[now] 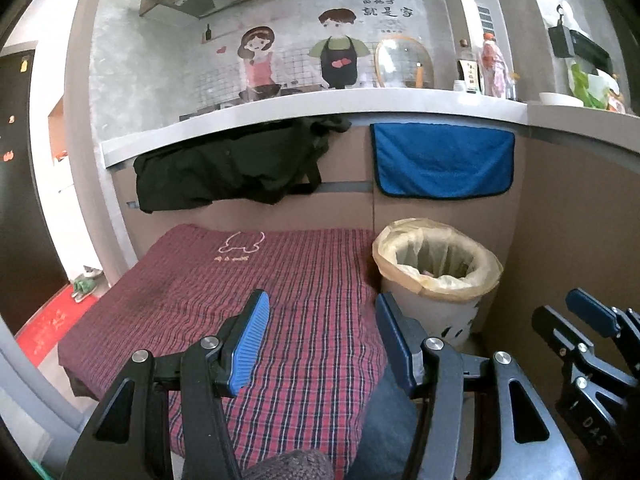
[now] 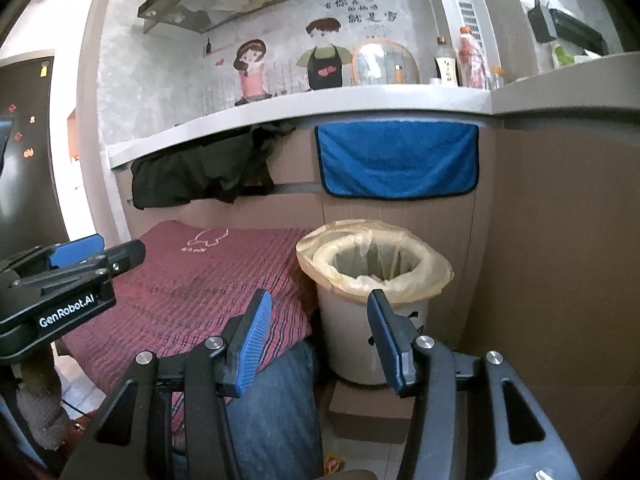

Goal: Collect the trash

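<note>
Both tongs gape wide and empty: the left tongs over a red plaid cloth, the right tongs before a white trash bin lined with a yellowish bag, beside the cloth. Behind, a blue towel hangs under the desk.
</note>
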`<move>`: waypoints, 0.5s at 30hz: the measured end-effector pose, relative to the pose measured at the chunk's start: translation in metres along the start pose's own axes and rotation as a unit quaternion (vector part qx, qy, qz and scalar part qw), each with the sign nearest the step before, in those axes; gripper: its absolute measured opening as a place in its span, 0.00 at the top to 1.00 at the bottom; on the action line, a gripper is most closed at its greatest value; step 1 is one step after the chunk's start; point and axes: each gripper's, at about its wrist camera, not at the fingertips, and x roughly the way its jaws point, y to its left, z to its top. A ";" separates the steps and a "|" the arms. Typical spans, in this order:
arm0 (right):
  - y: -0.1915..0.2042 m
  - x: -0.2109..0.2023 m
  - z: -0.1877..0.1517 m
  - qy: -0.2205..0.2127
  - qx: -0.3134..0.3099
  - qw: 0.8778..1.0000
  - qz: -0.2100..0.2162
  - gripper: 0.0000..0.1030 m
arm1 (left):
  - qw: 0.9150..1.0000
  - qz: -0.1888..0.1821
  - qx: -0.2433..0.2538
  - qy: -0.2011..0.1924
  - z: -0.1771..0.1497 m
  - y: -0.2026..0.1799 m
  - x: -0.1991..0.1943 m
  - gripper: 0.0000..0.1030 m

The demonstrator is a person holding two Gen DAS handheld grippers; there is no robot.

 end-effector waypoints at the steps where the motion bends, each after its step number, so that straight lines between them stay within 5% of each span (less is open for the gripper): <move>1: 0.000 -0.001 0.000 -0.002 -0.001 1.000 -0.001 0.54 | 1.000 0.000 -0.001 -0.001 0.000 0.000 0.000 0.45; 15: 0.003 0.004 0.001 0.003 -0.002 1.000 0.005 0.54 | 1.000 -0.001 -0.005 -0.003 0.001 0.004 -0.001 0.45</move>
